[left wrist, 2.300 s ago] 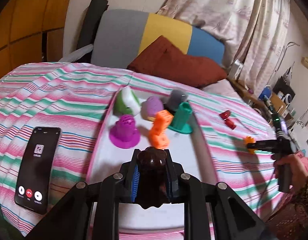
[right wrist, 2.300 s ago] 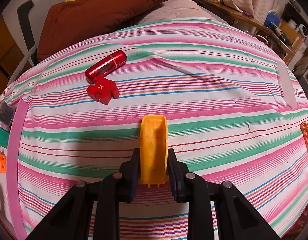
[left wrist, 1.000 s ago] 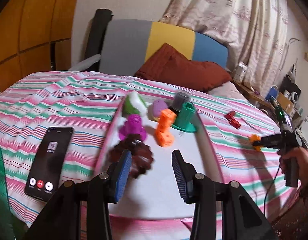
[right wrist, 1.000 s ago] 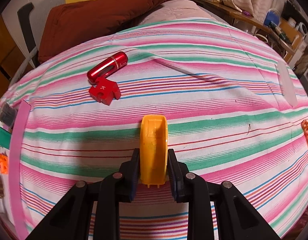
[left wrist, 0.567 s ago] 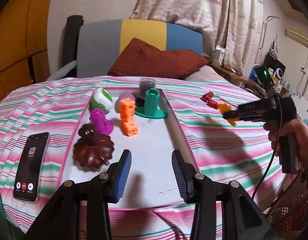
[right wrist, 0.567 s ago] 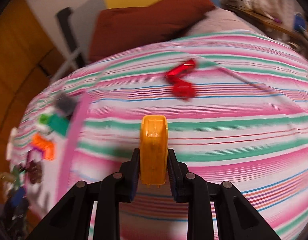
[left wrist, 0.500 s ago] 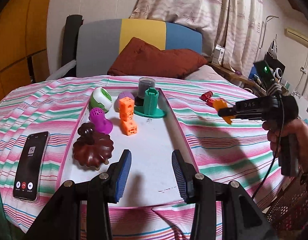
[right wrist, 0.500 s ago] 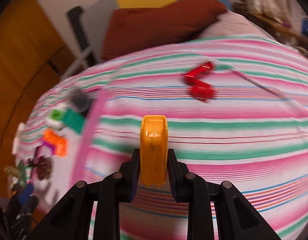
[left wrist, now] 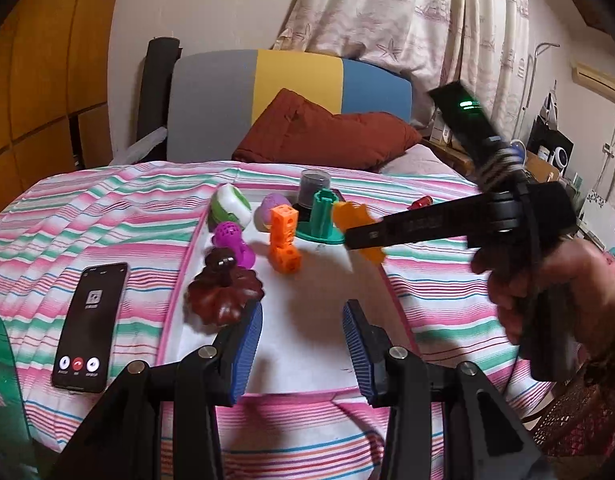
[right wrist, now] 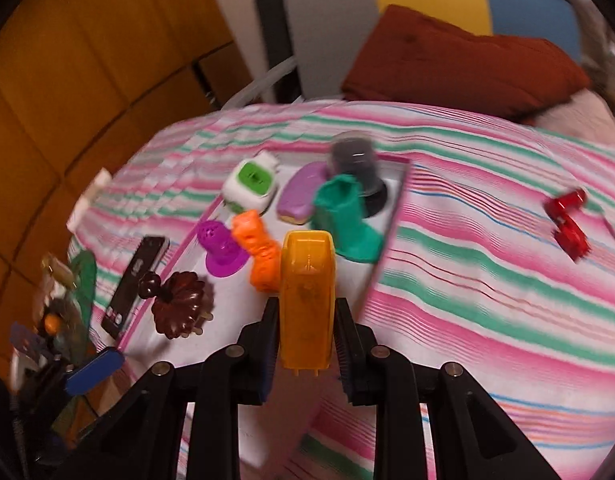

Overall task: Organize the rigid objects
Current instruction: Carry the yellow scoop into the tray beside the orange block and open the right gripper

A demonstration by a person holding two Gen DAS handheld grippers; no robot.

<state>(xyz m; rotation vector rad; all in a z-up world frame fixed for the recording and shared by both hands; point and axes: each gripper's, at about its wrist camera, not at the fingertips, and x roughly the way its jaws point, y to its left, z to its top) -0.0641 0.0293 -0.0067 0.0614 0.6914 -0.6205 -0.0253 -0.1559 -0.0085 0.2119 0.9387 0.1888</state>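
1. My left gripper (left wrist: pixel 302 328) is holding its blue-padded fingers (left wrist: pixel 245 340) apart with nothing between them, hovering over the near end of the white tray (left wrist: pixel 307 304) on the striped bed (left wrist: pixel 87 216).

2. My right gripper (right wrist: pixel 305 332) is keeping its fingers (right wrist: pixel 267 334) clenched on the orange piece (right wrist: pixel 306 300), which is standing upright between the pads and sticking out past the tips.

3. In the left wrist view, my right hand (left wrist: pixel 555 280) is carrying that orange piece (left wrist: pixel 357 226) over the tray's right edge, just beside the green stand (left wrist: pixel 321 216).

4. The brown pumpkin-shaped piece (left wrist: pixel 223 292) is sitting on the tray's near left corner, close to my left finger but not touching it.

5. Behind it the purple strainer piece (left wrist: pixel 231 240), orange cube stack (left wrist: pixel 283 240), white-and-green box (left wrist: pixel 229 206), lilac piece (left wrist: pixel 273 210) and dark cup (left wrist: pixel 314 186) are crowding the far end of the tray.

6. Two red pieces (right wrist: pixel 569 220) are lying on the bedspread, well apart from the tray; a phone (left wrist: pixel 89 324) is lying left of it.

7. Compared with a second ago, my right hand has been swinging from open bedspread near the red pieces to the tray, the grip unchanged; my left fingers are staying equally open, with the pumpkin piece now settled upright.
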